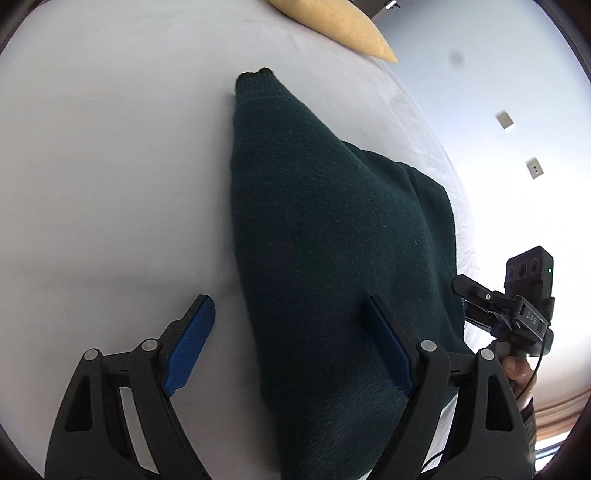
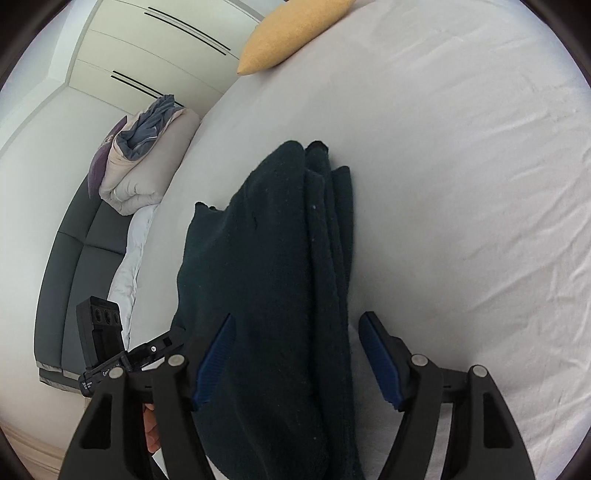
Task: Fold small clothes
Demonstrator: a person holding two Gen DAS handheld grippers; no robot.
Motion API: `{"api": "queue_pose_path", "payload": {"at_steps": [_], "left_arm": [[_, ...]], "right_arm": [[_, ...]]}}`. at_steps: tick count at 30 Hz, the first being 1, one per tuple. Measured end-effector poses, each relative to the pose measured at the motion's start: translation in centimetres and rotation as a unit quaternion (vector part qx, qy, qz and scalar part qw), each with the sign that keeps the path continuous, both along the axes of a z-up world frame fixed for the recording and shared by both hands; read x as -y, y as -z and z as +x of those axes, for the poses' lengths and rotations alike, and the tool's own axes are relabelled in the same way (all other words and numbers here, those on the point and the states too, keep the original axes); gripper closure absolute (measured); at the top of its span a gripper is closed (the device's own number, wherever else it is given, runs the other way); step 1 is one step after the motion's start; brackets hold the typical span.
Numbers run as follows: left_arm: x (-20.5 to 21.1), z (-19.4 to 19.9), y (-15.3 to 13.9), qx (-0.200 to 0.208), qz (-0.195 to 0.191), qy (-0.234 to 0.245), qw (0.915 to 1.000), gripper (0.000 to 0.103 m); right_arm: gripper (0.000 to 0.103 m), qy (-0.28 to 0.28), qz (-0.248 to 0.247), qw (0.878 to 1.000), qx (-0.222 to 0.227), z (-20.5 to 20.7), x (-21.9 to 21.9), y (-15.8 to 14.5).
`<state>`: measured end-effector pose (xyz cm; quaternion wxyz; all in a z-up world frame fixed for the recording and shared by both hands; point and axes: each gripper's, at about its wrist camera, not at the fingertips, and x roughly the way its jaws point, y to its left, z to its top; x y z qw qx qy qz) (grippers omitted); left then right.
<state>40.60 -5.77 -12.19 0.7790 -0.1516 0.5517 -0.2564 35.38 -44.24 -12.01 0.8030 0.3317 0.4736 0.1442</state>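
Note:
A dark green knitted garment (image 1: 332, 229) lies folded into a long strip on the white bed sheet (image 1: 110, 166). In the right wrist view the garment (image 2: 266, 277) shows stacked layers along its right edge. My left gripper (image 1: 290, 301) is open low over its near end, the left blue pad (image 1: 192, 347) over bare sheet and the right pad over the knit. My right gripper (image 2: 297, 316) is open too, straddling the strip without pressing it. A hand (image 1: 517, 369) holding the right gripper shows at the left view's right edge.
A yellow pillow (image 2: 291, 29) lies at the far end of the bed. Beside the bed stands a dark grey sofa (image 2: 74, 258) with a folded beige duvet (image 2: 147, 158) on it. A pale wardrobe (image 2: 147, 44) stands behind, and a wall with sockets (image 1: 505, 120) runs along the bed's other side.

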Motion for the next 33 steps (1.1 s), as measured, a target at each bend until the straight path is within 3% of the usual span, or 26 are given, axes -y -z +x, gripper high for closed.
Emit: {"api": "queue_pose_path", "payload": {"at_steps": [1,3,4,7,12,16,22,29,33], "left_arm": [[0.3,0.1,0.0,-0.005,-0.001,0.006,1.0,0.021],[1.0,0.3,0.0,-0.012,0.004,0.02,0.9997,0.027],[1.5,0.1,-0.3,-0.016,0.004,0.031,0.9994,0.038],[2.6,0.2,-0.5,-0.019,0.013,0.039,0.999,0.048],[3.4,-0.3,-1.8,0.008,0.041,0.049,0.9979,0.066],[3.5,-1.5,-3.5,0.03,0.057,0.05,0.9967,0.071],[1.2,-4.7,-7.0,0.075,0.078,0.043,0.9932,0.071],[-4.6,-10.8,-10.1,0.108,0.099,0.025,0.9888,0.071],[-8.2,-13.9,-9.9,0.11,0.112,0.012,0.9875,0.071]], "right_arm": [[0.049,-0.005,-0.003,1.0,-0.007,0.2,-0.3,0.1],[0.054,-0.011,-0.026,1.0,-0.011,0.5,-1.0,0.2],[0.057,-0.012,-0.032,0.999,-0.011,0.6,-1.1,0.2],[0.064,-0.003,-0.047,0.999,-0.015,0.6,-1.4,0.1],[0.073,-0.015,-0.167,0.986,0.002,0.3,-4.6,-2.0],[0.077,-0.024,-0.241,0.97,0.032,-0.7,-7.6,-4.5],[0.077,-0.049,-0.273,0.957,0.087,-4.6,-12.5,-8.5],[0.078,-0.08,-0.244,0.959,0.121,-10.2,-19.0,-10.3],[0.078,-0.091,-0.22,0.964,0.119,-11.7,-22.5,-9.4]]}}
